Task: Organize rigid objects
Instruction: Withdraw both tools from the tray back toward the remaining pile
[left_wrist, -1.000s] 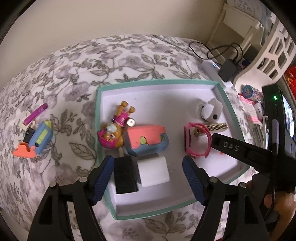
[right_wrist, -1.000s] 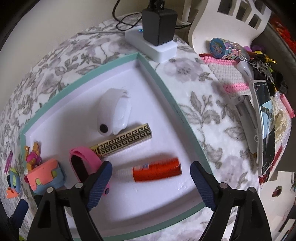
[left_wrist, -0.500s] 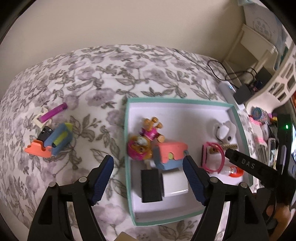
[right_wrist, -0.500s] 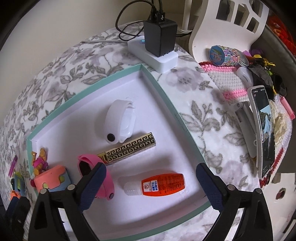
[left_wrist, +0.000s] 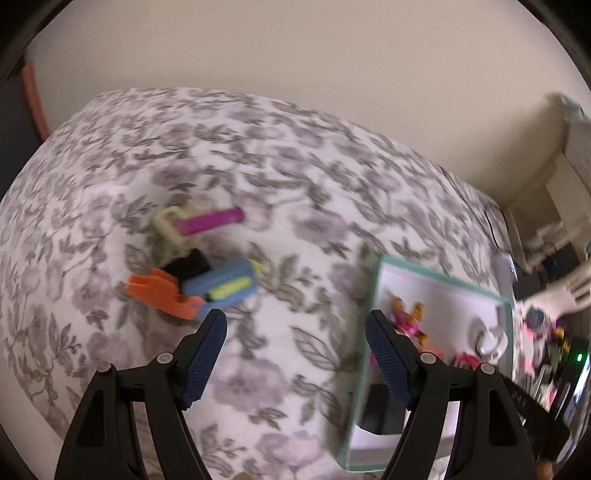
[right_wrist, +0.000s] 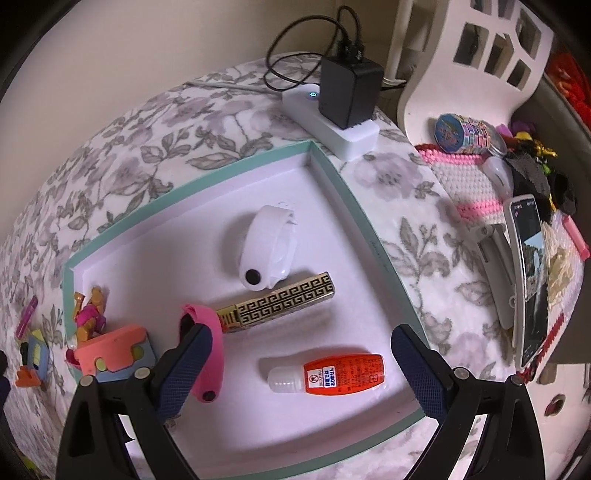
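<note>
Both tongs gape empty. Left gripper (left_wrist: 295, 350) hangs over the floral cloth (left_wrist: 258, 206), the loose toy pile (left_wrist: 195, 284) just beyond its left finger. Right gripper (right_wrist: 299, 365), having just widened, straddles the orange bottle (right_wrist: 332, 373) lying in the tray (right_wrist: 373, 236).

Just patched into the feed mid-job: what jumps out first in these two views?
The teal-rimmed tray on the floral cover, with an orange glue bottle lying between the open right gripper jaws. Off the tray, a bright cluster waits ahead of the open left gripper: an orange piece, a blue block and a magenta stick.
</note>
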